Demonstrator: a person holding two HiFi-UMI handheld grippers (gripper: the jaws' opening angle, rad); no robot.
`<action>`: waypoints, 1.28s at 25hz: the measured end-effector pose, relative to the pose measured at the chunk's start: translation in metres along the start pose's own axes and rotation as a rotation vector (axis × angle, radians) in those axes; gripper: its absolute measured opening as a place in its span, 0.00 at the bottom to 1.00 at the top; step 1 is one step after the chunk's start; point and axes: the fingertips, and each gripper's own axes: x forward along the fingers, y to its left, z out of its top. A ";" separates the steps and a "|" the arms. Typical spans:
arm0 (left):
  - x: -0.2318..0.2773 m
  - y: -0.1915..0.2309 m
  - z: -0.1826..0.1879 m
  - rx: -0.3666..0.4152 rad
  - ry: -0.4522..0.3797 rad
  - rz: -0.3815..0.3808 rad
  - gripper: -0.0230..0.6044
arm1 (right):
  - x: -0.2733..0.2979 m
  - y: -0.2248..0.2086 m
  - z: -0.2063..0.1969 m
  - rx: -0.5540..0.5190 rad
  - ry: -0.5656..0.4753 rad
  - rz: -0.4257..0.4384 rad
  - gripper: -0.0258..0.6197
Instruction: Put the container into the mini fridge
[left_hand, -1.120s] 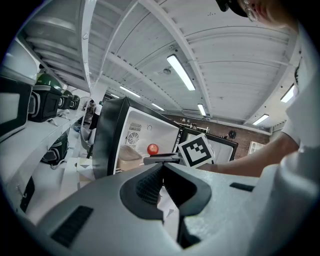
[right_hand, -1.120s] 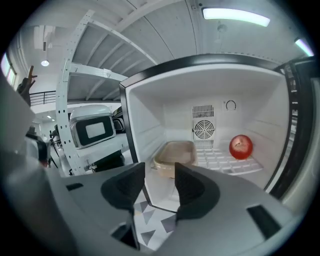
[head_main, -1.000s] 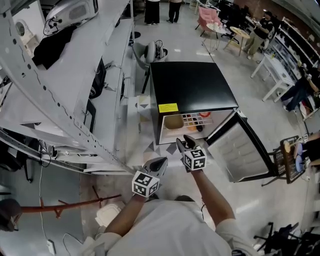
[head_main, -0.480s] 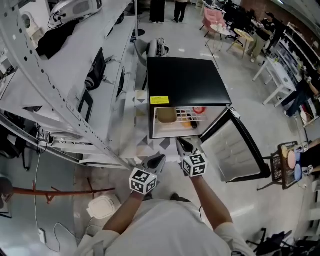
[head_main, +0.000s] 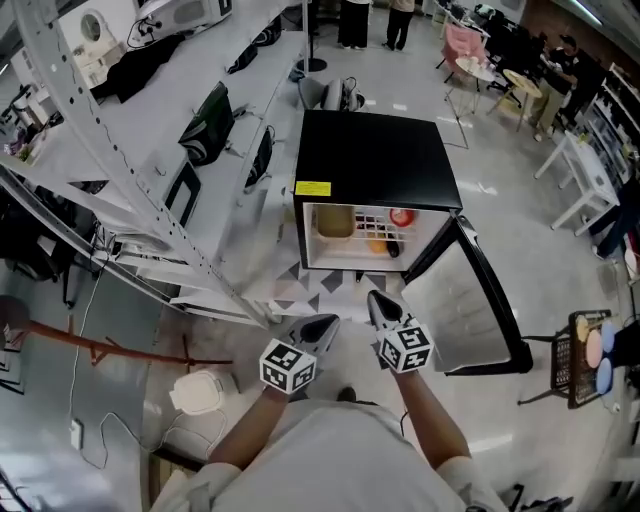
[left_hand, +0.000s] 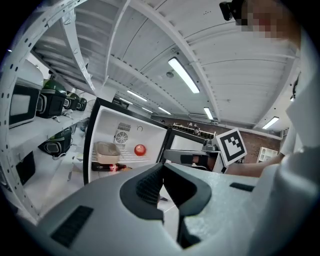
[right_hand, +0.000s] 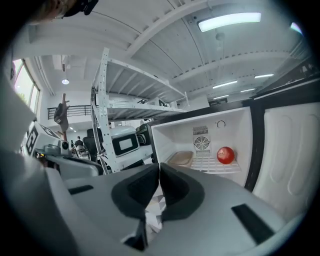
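The black mini fridge (head_main: 375, 165) stands on the floor with its door (head_main: 470, 310) swung open to the right. A tan lidded container (head_main: 335, 222) sits on the upper shelf at the left, also seen in the left gripper view (left_hand: 107, 152) and the right gripper view (right_hand: 180, 158). Both grippers hang side by side in front of the fridge, well short of its opening. My left gripper (head_main: 325, 325) (left_hand: 163, 172) is shut and empty. The jaws of my right gripper (head_main: 377, 300) (right_hand: 159, 172) are closing and meet at the tips, with nothing between them.
A red round item (right_hand: 225, 155) and a dark bottle (left_hand: 107, 167) share the fridge shelves. White metal racking (head_main: 150, 150) runs along the left, close to the fridge. A white bucket (head_main: 195, 392) and a red bar (head_main: 100, 350) lie on the floor at the left. People and tables are far behind.
Both grippers have drawn back from the fridge opening, which now sits farther off. The container stays on the shelf.
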 end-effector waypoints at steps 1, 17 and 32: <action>-0.001 -0.006 0.000 0.005 -0.005 0.004 0.04 | -0.009 0.000 0.000 0.002 -0.005 0.014 0.06; -0.029 -0.074 -0.015 -0.043 -0.081 0.126 0.04 | -0.092 0.022 0.005 -0.062 -0.058 0.249 0.05; -0.061 -0.062 0.021 0.009 -0.125 0.116 0.04 | -0.104 0.053 0.041 -0.091 -0.180 0.220 0.05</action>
